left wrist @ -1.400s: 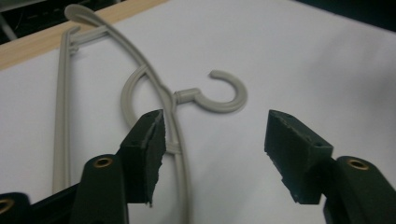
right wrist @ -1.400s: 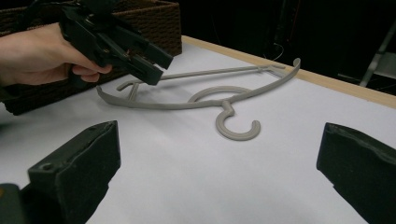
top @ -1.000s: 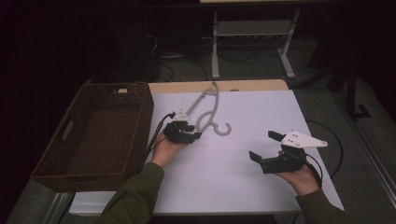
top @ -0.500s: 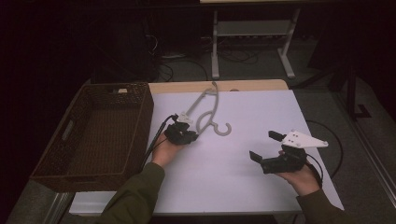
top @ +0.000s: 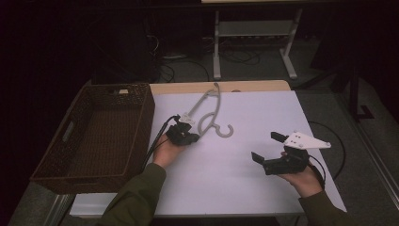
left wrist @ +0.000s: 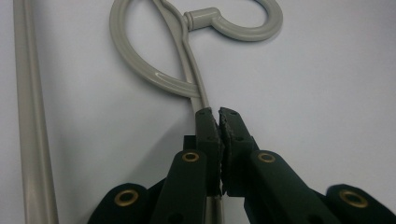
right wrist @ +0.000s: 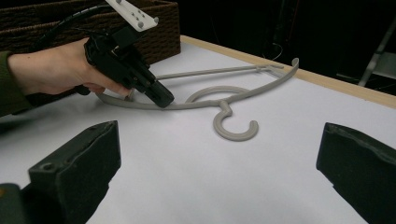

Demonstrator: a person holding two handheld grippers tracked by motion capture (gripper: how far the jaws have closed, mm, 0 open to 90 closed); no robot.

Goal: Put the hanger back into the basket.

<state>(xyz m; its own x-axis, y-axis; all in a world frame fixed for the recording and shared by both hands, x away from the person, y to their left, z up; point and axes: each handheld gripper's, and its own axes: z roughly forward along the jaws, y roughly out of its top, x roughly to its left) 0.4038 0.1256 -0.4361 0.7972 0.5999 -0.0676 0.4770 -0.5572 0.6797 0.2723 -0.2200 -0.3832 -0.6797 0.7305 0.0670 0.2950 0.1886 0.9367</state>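
A grey hanger [top: 210,113] is seen lying near the table's [top: 263,188] far edge, its arm pinched by the left gripper [left wrist: 217,116]. The right gripper [top: 266,147] is held spread near the right edge.

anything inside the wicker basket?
Wicker basket: visible floor looks bare; one small pale item sits at the far rim. Near wall hides the closest strip of floor.

Dim lab: floor cables [top: 235,56], metal stand [top: 254,33].
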